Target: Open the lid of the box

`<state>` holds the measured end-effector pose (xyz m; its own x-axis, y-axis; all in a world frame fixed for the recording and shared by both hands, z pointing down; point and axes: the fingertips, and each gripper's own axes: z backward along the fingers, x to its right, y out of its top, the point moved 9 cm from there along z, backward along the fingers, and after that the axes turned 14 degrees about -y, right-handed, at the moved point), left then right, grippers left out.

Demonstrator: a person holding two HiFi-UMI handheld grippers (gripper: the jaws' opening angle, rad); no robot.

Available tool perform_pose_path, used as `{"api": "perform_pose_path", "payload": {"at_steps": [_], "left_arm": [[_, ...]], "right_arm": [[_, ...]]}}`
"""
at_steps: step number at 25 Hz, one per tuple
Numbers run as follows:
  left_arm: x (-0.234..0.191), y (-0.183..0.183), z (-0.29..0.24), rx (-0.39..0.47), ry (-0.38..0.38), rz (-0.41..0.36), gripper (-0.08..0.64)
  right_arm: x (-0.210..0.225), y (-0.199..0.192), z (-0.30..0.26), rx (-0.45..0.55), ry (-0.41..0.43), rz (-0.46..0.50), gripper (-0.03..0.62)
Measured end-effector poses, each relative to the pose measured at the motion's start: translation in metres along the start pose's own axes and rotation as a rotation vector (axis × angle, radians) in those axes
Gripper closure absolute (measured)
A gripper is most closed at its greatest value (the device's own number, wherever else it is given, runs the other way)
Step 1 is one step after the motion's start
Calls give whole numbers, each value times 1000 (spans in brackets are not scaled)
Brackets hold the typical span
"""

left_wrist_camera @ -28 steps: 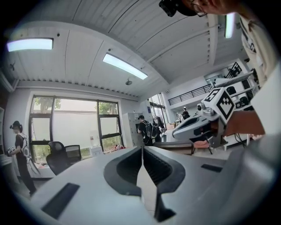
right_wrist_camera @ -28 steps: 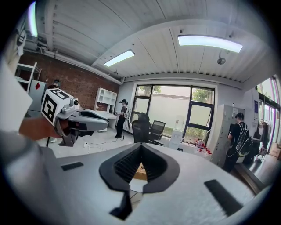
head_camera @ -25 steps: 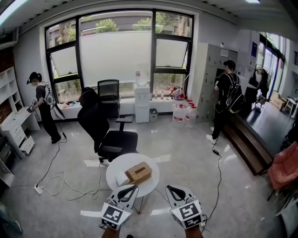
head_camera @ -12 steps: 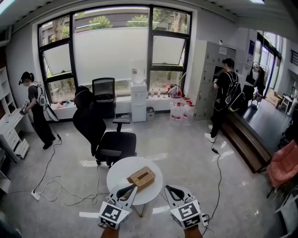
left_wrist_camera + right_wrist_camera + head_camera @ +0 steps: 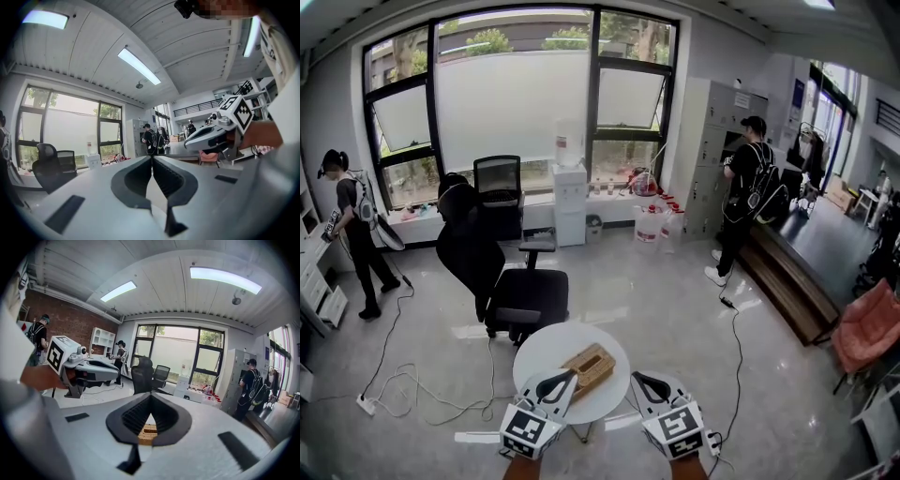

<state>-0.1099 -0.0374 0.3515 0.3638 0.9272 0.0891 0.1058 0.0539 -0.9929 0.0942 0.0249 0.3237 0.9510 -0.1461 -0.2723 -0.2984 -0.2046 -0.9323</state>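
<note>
Big open office, pale glossy floor [image 5: 675,309], wide window wall [image 5: 516,103] at the back, grey lockers [image 5: 712,141] to its right. Black office chair [image 5: 502,281] mid-room, second chair behind it by the window, white water dispenser [image 5: 570,202] beside that. Pink chair [image 5: 867,333] at the right edge. One person [image 5: 352,234] stands far left by the white desk, another person [image 5: 745,187] with a backpack faces the lockers. Cable [image 5: 394,384] loops over the floor on the left. A round white surface [image 5: 546,352] sits just in front of the camera wearer. The box [image 5: 589,367], tan and woven, with a slot on top, lies on the right half of that surface, angled, lid down as far as the head view shows. The left gripper [image 5: 571,378] is clenched and empty, its tip over the near rim of the surface, close to the box's near-left side; contact not clear. The right gripper [image 5: 637,379] is also clenched with nothing in it, just off the surface's near-right rim, apart from the box. In the right gripper view the box [image 5: 149,431] shows low behind the closed jaws.
</note>
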Motion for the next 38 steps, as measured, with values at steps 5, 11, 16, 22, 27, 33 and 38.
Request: {"api": "perform_pose_path", "payload": {"at_steps": [5, 11, 16, 22, 27, 33, 38], "left_arm": [[-14, 10, 4, 10, -24, -1, 546], [-39, 0, 14, 13, -22, 4, 546], [-59, -1, 18, 3, -2, 16, 546], [-93, -9, 19, -21, 48, 20, 546], [-124, -23, 7, -38, 96, 32, 546], [-157, -46, -31, -58, 111, 74, 546], [-177, -58, -57, -89, 111, 111, 546]], "right_arm": [[-10, 10, -17, 7, -11, -2, 600], [-21, 22, -38, 11, -12, 7, 600], [-21, 21, -62, 5, -7, 1, 600], [-20, 28, -108, 22, 31, -3, 600], [-13, 33, -152, 40, 86, -3, 600], [5, 23, -200, 21, 132, 15, 600], [19, 14, -231, 2, 165, 8, 600]]}}
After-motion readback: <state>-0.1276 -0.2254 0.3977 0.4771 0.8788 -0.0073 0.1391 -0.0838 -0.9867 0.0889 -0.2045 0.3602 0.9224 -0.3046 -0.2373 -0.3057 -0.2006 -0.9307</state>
